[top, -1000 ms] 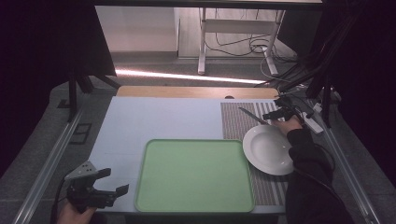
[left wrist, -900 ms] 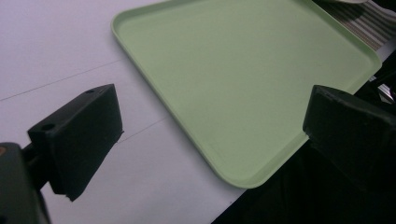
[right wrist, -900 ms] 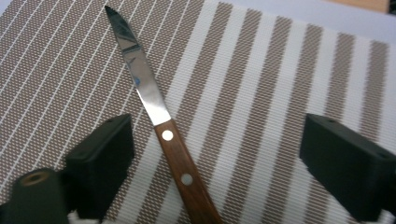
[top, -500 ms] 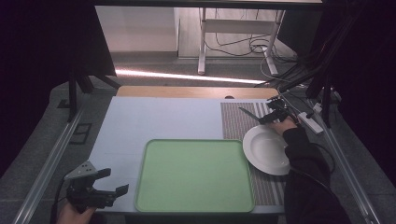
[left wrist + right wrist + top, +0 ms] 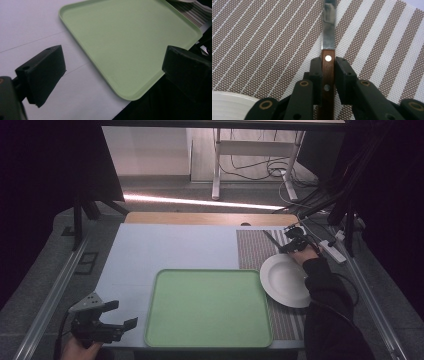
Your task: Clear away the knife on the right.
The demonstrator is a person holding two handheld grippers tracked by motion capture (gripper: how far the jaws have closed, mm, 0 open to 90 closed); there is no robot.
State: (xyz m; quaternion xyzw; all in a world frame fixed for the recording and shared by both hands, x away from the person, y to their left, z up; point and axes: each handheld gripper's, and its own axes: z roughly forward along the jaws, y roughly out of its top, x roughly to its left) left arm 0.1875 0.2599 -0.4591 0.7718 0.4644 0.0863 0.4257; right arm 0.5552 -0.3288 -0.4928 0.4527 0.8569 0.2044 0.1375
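Striped placemat (image 5: 262, 37) under right gripper (image 5: 328, 67) clamping knife (image 5: 328, 37).

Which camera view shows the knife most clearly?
The right gripper view: the knife lies on the striped placemat, its wooden handle between the right tongs, which have just been closing on it. In the high view the knife is a thin dark sliver.

Green tray (image 5: 209, 309) sits empty on the counter (image 5: 165, 247); white plate (image 5: 285, 280) beside it on a striped mat (image 5: 252, 250) (rims nearly touching).
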